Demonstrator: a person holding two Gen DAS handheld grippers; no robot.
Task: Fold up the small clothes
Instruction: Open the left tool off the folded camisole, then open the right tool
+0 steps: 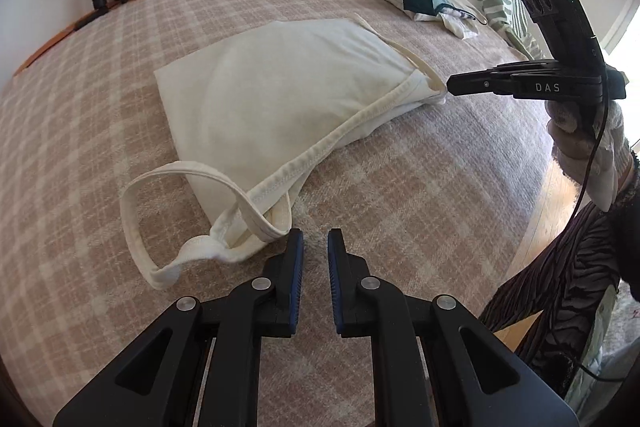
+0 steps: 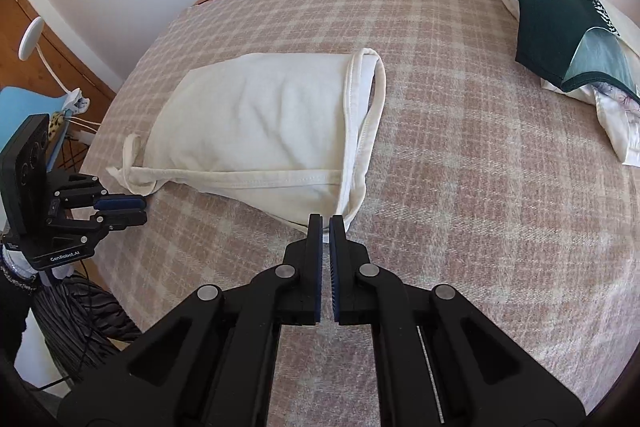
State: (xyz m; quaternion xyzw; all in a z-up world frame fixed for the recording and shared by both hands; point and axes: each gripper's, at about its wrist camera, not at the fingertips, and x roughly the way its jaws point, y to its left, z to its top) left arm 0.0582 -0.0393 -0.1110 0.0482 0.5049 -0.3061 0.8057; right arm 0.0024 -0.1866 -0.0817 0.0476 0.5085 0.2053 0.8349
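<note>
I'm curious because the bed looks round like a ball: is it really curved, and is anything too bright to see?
Left wrist view: the fisheye lens bends the checked blanket into a dome; the window at right is glaring white. Right wrist view: same bending, black corners, cream top sharp and evenly lit.

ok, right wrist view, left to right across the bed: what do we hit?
Left tongs → cream cotton strappy top → right tongs at its hem → bare pink plaid blanket → dark green folded garment.
</note>
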